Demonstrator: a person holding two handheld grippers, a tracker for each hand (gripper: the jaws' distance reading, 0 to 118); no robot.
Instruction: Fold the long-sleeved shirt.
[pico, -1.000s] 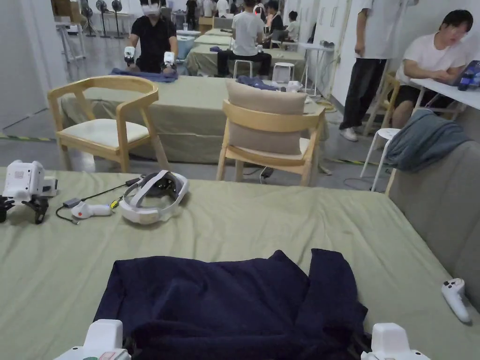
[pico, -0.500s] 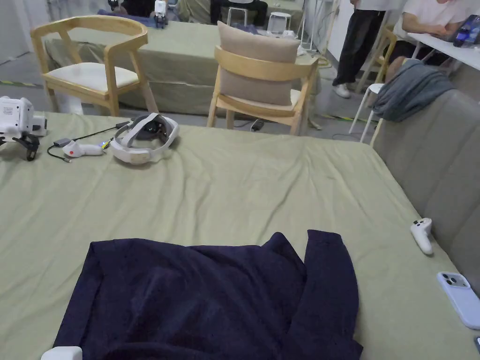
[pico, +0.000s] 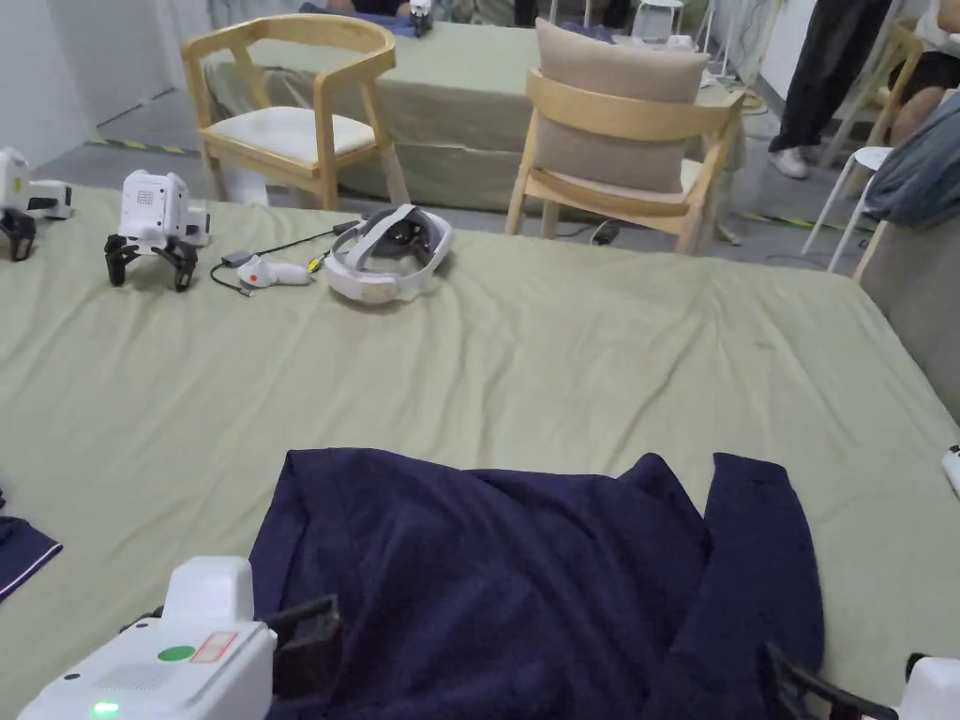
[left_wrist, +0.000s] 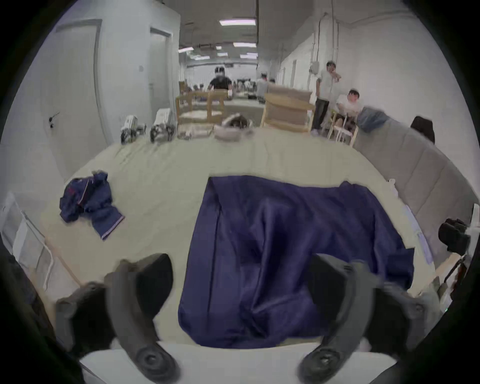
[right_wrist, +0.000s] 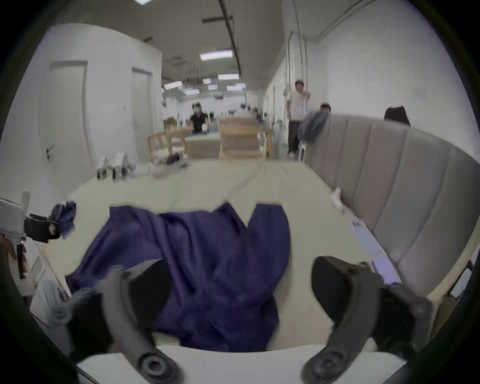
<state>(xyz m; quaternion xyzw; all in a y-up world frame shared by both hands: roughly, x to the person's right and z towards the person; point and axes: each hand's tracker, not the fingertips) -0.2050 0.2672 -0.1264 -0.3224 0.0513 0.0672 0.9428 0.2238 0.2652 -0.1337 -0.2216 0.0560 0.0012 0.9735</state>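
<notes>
A navy long-sleeved shirt (pico: 525, 572) lies rumpled on the green-covered table (pico: 581, 375), with one sleeve (pico: 759, 553) folded along its right side. My left gripper (pico: 305, 637) hovers at the shirt's near left edge. In the left gripper view it (left_wrist: 240, 283) stands open, and the shirt (left_wrist: 272, 246) lies below and between the spread jaws. My right gripper (pico: 806, 684) is at the shirt's near right corner. It (right_wrist: 240, 283) is open too, over the shirt's (right_wrist: 207, 259) near edge, and neither gripper holds the cloth.
A white headset (pico: 389, 253), a controller (pico: 272, 274) and spare grippers (pico: 155, 225) sit at the far left of the table. Another navy garment (left_wrist: 88, 202) lies to the left. A grey padded panel (right_wrist: 389, 194) borders the right side, with a phone (right_wrist: 384, 270) near it. Wooden chairs (pico: 619, 141) stand beyond.
The head camera has tilted down and swung left. The left gripper has come up into the bottom left and the right gripper shows at the bottom right again. The shirt keeps its shape.
</notes>
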